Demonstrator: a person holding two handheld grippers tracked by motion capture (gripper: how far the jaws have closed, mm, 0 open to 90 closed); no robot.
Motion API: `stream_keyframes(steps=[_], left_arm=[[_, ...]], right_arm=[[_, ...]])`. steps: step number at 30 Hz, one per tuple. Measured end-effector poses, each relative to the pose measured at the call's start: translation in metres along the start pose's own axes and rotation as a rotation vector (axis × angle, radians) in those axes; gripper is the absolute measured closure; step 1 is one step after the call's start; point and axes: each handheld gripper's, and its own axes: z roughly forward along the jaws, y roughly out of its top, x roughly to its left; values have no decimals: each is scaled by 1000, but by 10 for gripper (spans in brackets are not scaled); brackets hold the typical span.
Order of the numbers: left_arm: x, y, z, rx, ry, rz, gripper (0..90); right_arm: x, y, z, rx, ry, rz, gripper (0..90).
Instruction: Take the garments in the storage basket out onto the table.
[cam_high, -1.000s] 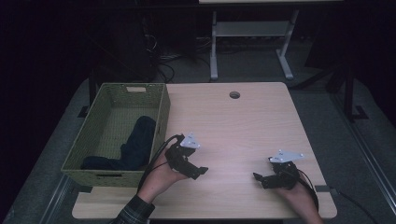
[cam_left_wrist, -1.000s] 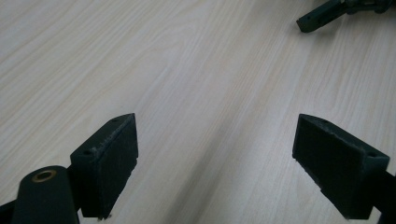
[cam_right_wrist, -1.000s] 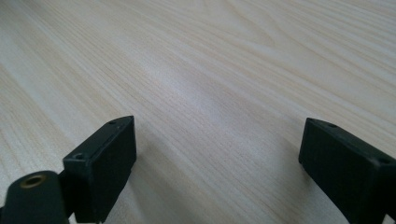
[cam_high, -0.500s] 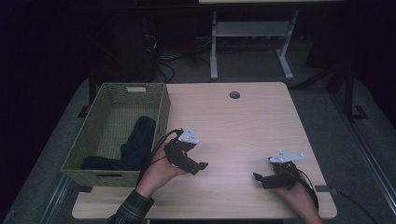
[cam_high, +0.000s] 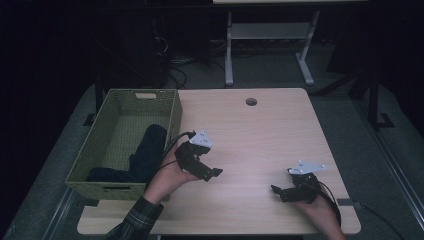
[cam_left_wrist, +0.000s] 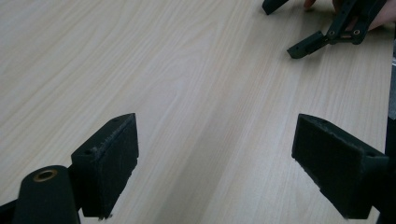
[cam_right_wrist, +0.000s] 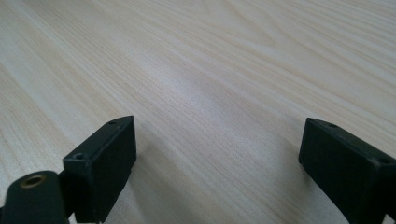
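Dark cloth (cam_high: 145, 155) lies in the green basket (cam_high: 175, 117) at my worktop's (cam_high: 260, 135) left edge, just left of my left tongs (cam_high: 209, 171); both left and right tongs (cam_high: 278, 192) gape empty.

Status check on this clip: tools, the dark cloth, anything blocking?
Left tool open, empty, over the table. Right tool open, empty, low near the front edge. Dark cloth lies in the green basket. Nothing in the way.

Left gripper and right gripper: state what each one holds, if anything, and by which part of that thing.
Neither holds anything. The left gripper has its jaws wide apart over bare table, and so does the right gripper. The dark cloth lies in the basket, untouched.
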Motion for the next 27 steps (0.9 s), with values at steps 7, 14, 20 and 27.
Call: stream_keyframes(steps=[7, 14, 20, 27], left_arm=[[5, 2, -9, -3, 7, -26, 145], [8, 6, -18, -2, 18, -32, 145], [13, 7, -29, 0, 31, -42, 146], [18, 4, -40, -3, 56, -57, 150]], right_arm=[[0, 0, 0, 1, 0, -1, 108], [0, 0, 0, 1, 0, 0, 108], [0, 0, 0, 1, 0, 0, 108], [0, 0, 0, 2, 0, 0, 107]])
